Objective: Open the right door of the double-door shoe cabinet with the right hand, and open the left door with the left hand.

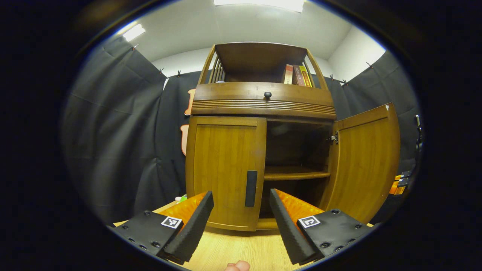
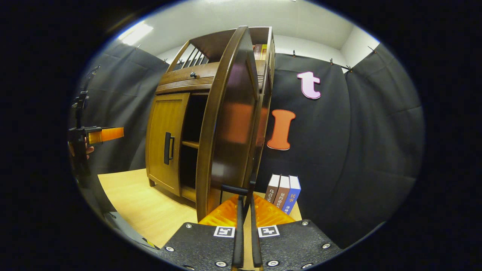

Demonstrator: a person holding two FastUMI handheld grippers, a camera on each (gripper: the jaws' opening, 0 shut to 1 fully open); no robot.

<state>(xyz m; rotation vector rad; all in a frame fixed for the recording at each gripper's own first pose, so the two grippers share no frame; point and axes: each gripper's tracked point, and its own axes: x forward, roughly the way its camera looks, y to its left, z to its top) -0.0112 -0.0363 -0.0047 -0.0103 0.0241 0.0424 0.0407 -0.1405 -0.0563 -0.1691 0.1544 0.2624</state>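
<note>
Fingers (image 1: 196,222) of the left gripper (image 1: 241,222) spread wide at the bottom of the left gripper view, nothing between them, hovering over the wooden table (image 1: 241,252) in front of the cabinet (image 1: 263,101). Between the spread fingers, farther back, sits the black handle (image 1: 251,188) of the left door (image 1: 226,169), which is closed; gripper is short of it, not touching. Right door (image 1: 367,162) stands swung open, showing a dark interior w/ one shelf (image 1: 295,174). Drawer knob (image 1: 267,95) centred above the doors; books (image 1: 297,75) on the top shelf.

Right gripper view: right gripper (image 2: 244,210) closed, fingers pressed together around the thin black handle (image 2: 235,188) on the right door (image 2: 229,124), seen edge-on and close. Left door (image 2: 167,139) beyond it is shut, its handle (image 2: 168,148) untouched. Three upright books (image 2: 283,194) stand on the table (image 2: 139,203) just right of the cabinet, against the black cloth. Left gripper (image 2: 109,134) shows far off at left, a hand (image 2: 88,150) holding it, well apart from the cabinet.
</note>
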